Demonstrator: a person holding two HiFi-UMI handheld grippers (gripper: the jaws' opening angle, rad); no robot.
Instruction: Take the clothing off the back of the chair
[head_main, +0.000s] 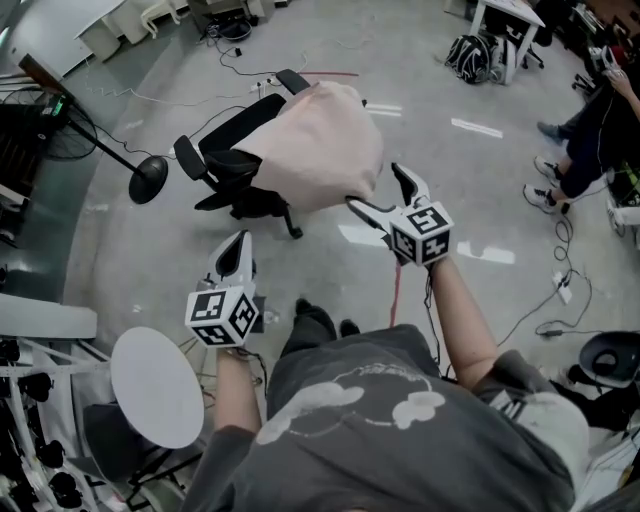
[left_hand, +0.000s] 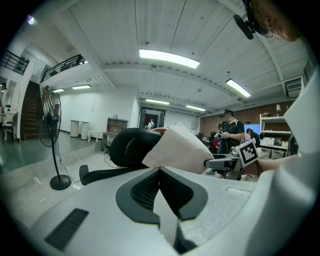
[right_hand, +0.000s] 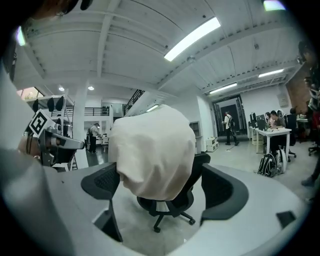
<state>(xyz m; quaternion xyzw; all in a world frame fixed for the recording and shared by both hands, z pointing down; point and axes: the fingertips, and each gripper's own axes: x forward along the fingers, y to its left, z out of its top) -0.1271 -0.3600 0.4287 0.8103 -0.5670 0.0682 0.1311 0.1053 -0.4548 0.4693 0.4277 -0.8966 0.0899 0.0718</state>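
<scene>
Grey concrete floor (head_main: 420, 70) spreads under a black mesh office chair (head_main: 225, 160), whose backrest carries a pale cream garment (head_main: 320, 145) draped from top down to hem. Its near edge hangs straight ahead of the right gripper (head_main: 377, 188), just beside the fingertips; those jaws stand wide apart, empty. Further back, the left gripper (head_main: 235, 255) has its jaws together on nothing. Only the right gripper view shows the hem hanging free above the seat; the left gripper view shows the bare black headrest (left_hand: 131, 146) beside the cloth.
</scene>
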